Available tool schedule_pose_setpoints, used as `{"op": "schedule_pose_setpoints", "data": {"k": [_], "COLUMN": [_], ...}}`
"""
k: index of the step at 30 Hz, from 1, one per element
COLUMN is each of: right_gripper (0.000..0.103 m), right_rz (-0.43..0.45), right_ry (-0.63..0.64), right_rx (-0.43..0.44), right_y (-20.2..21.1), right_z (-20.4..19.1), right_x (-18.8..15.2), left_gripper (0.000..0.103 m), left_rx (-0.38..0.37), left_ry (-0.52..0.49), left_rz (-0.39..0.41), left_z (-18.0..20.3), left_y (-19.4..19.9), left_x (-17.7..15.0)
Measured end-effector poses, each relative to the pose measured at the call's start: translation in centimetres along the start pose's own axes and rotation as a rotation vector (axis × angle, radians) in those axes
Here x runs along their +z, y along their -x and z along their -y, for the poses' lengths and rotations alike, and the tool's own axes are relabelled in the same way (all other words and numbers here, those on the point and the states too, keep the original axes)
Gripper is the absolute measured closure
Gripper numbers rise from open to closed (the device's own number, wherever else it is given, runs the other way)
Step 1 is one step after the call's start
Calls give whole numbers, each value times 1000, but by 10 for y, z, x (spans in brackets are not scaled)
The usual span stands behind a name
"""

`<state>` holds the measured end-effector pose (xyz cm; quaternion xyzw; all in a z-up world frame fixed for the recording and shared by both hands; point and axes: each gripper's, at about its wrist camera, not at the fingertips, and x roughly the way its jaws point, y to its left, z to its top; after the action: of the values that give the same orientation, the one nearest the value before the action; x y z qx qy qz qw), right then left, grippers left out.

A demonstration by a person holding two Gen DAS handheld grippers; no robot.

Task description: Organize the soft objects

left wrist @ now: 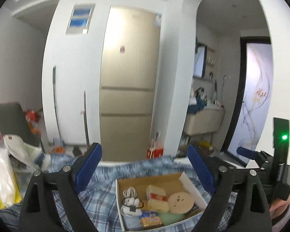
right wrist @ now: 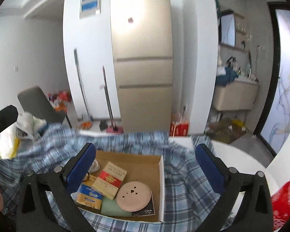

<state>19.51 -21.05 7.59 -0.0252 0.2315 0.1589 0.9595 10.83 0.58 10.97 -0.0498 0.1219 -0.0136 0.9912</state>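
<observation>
An open cardboard box [left wrist: 150, 177] [right wrist: 161, 174] rests on a rumpled blue plaid cloth [left wrist: 98, 199] [right wrist: 183, 183]. Inside it lie a coiled white cable [left wrist: 129, 201], a red-and-cream pack [left wrist: 156, 198] [right wrist: 110, 179], a round tan disc [left wrist: 180, 202] [right wrist: 133, 195], a pale green soft pad [left wrist: 171, 217] [right wrist: 112, 206] and a blue-and-gold packet [left wrist: 150, 220] [right wrist: 89, 195]. My left gripper [left wrist: 144, 147] hangs above the box, open, with nothing between its blue pads. My right gripper [right wrist: 146, 146] is also open and empty above the box.
A beige fridge [left wrist: 125, 96] and white wall stand behind. A grey chair [left wrist: 11, 119] and plastic bags [left wrist: 2, 174] crowd the left. A red bag [right wrist: 286, 203] lies at the right on a white tabletop [right wrist: 231, 154]. A person's hand [left wrist: 280, 206] holds the right gripper.
</observation>
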Motion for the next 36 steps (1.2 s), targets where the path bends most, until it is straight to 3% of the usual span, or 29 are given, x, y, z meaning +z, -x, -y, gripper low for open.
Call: {"op": "schedule_pose_setpoints", "data": {"k": [2,9,12,18,26,36], "right_gripper": [0,0,0,0,0,0], "right_rz": [69,287,301,345,323,338], "right_ry": [0,62,83,48,54,49], "right_rx": [2,1,-13,-10,-31,-53], "right_y": [26,93,104,120,104,88], "right_z": [0,-13,-14,-5,7,15], "right_x": [4,1,-10,-41,-87,-119], "left_gripper": [0,0,0,0,0,0], "left_rx": [-3,18,40,20,49,86], "left_ry": [-17,-59,-92,-61,-141,-129], "left_rz": [39,167,193,191,169,169], "left_z": [7,19,23,22,27,18], "left_y": [15,62,72,81,81,72], "left_x": [4,-12,-26,-62,-111,-145]}}
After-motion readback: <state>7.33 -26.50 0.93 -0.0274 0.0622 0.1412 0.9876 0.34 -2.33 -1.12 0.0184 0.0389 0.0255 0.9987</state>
